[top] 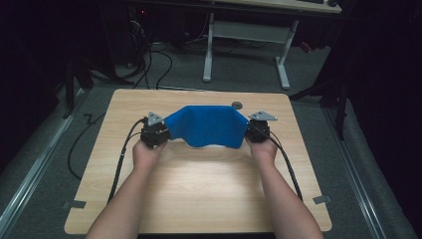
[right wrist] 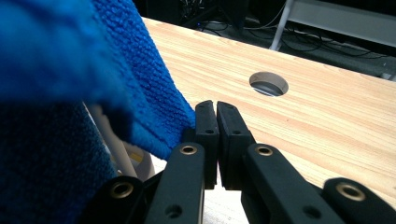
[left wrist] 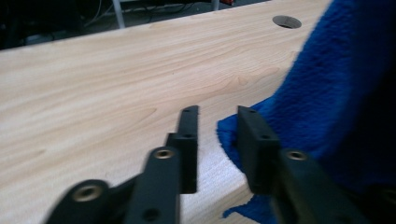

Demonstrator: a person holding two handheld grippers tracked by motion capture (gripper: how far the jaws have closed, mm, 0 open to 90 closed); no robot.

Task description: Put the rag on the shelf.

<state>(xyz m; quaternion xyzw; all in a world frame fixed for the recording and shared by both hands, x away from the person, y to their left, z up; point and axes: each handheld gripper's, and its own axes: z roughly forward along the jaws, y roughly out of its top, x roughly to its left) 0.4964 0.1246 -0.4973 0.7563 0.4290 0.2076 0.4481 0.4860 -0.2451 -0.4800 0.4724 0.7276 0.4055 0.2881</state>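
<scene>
Both my forearms reach straight out over the desk [top: 199,199], hands level with a blue cloth [top: 206,125] stretched between them near the far edge. Right gripper [right wrist: 215,108] has its jaws pinched tight on the cloth's corner. Left gripper [left wrist: 217,122] jaws stand partly apart, cloth edge against one jaw, not squeezed.

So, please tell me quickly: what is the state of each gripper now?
Left gripper: open, blue cloth corner beside its jaws, not pinched.
Right gripper: closed on the cloth's edge.
</scene>
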